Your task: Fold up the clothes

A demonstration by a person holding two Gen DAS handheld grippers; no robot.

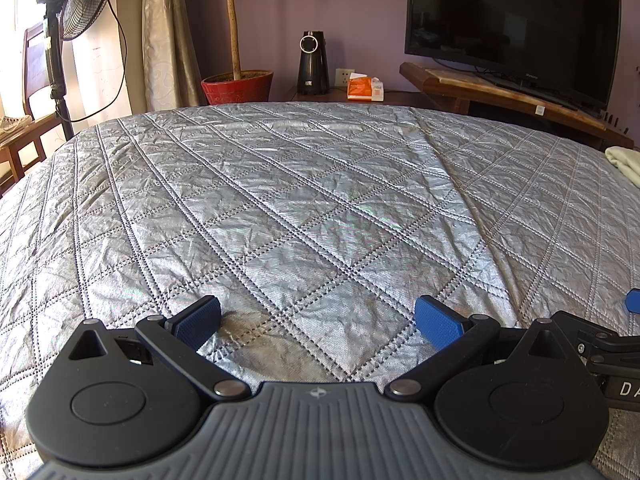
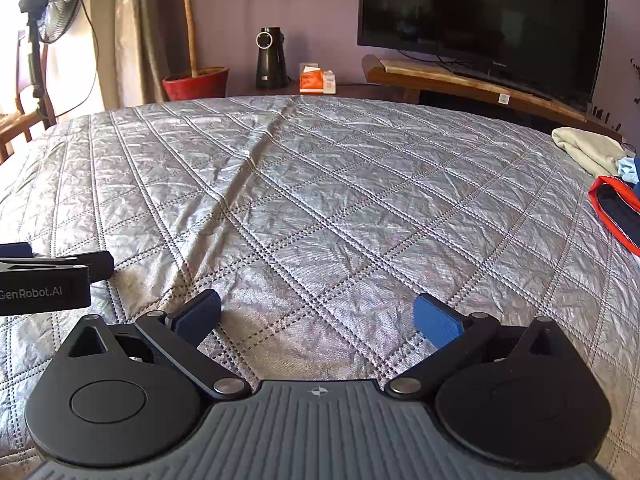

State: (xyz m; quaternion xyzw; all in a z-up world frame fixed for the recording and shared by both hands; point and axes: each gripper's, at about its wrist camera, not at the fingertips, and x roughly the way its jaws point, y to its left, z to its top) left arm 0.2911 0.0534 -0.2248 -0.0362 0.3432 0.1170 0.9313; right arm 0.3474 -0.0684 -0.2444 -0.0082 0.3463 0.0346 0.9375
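Shiny, crinkled quilted bedspread (image 1: 320, 208); glossy red pot (image 1: 236, 88); possibly rubbery blue pads (image 2: 438, 326).

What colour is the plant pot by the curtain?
The plant pot is red with a darker rim, clearest in the left wrist view.

Dark television (image 1: 516, 28), potted tree (image 1: 236, 84), fan (image 1: 82, 0)

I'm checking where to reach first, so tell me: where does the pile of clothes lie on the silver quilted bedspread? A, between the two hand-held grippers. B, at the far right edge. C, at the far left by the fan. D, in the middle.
B: the pile of clothes, cream, light blue and red-trimmed, lies at the far right edge of the silver quilted bedspread, clear of both open hand-held grippers.
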